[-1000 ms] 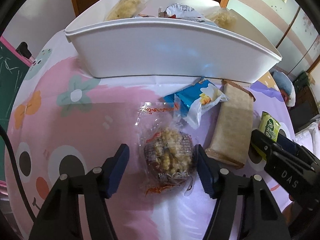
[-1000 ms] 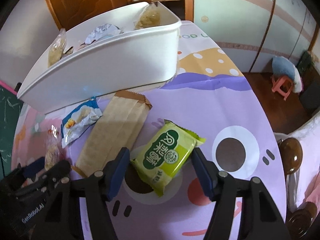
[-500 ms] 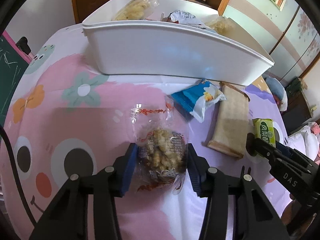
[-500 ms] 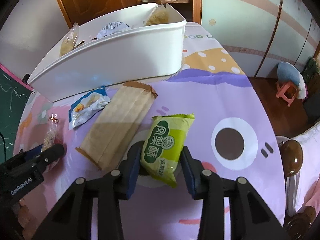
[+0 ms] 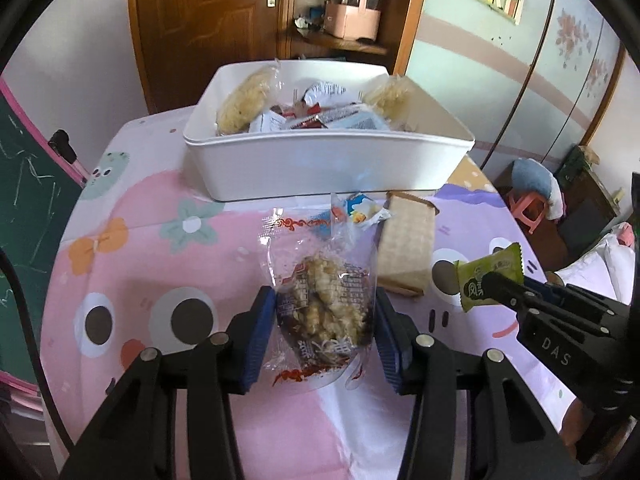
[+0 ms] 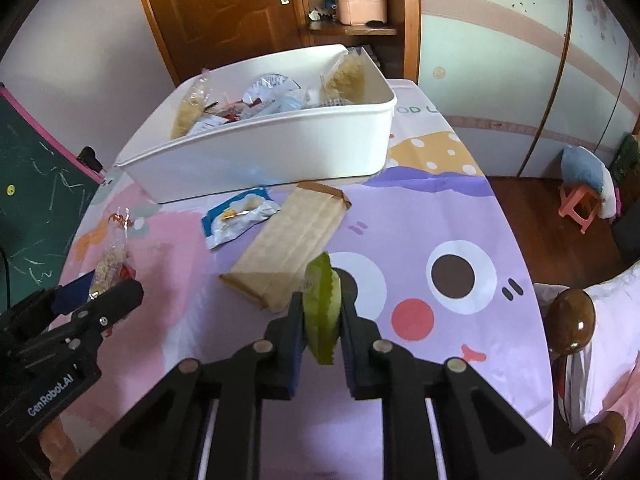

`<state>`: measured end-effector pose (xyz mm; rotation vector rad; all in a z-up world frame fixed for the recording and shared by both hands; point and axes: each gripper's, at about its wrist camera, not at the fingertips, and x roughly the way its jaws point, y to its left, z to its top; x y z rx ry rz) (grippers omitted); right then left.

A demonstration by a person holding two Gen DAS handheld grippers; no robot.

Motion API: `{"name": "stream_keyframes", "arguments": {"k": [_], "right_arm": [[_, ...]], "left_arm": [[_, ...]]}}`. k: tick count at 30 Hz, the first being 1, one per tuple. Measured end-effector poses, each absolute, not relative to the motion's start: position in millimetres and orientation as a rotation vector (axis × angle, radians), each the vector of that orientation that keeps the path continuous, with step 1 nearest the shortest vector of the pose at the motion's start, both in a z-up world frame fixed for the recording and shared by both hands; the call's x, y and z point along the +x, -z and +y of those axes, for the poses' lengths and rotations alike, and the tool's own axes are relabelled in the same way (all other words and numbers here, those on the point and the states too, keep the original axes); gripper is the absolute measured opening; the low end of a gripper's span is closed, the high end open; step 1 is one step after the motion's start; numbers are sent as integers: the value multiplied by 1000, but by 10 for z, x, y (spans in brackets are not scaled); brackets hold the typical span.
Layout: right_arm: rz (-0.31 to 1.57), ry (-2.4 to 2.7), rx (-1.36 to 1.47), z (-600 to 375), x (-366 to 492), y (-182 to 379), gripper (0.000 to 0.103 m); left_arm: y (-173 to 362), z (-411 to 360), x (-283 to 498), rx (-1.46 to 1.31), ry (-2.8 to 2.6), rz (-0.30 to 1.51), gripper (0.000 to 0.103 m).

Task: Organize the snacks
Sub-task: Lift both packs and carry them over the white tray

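My left gripper (image 5: 325, 320) is shut on a clear packet of puffed rice cake (image 5: 326, 304), lifted off the cartoon tablecloth. My right gripper (image 6: 322, 316) is closing on a green snack packet (image 6: 320, 308), held edge-on between its pads and raised above the cloth; the green snack packet (image 5: 486, 276) also shows at the right of the left wrist view. A white bin (image 5: 320, 164) with several snacks stands at the far side of the table. In front of it lie a blue-and-white packet (image 6: 238, 216) and a long tan cracker pack (image 6: 292, 240).
A green chalkboard (image 5: 24, 216) stands at the table's left edge. A wooden door (image 6: 224, 8) and shelf are behind the bin. To the right the floor drops away, with a pink stool (image 6: 580, 208) and a wooden bedpost (image 6: 572, 320).
Both grippers closed on their packets and rose, lifting the rice cake packet and the green packet off the cloth. The green packet turned edge-on. The bin's inside came into view.
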<state>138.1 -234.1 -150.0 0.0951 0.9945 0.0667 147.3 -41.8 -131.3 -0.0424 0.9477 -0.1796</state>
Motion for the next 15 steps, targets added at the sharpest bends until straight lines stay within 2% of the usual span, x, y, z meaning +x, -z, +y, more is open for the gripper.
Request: {"name": "stream_keyframes", "arguments": {"k": [15], "right_arm": [[886,-166,166,-2405,1150,942,16]], "left_arm": [[971,-287,1292,-69,170,897,46]]}}
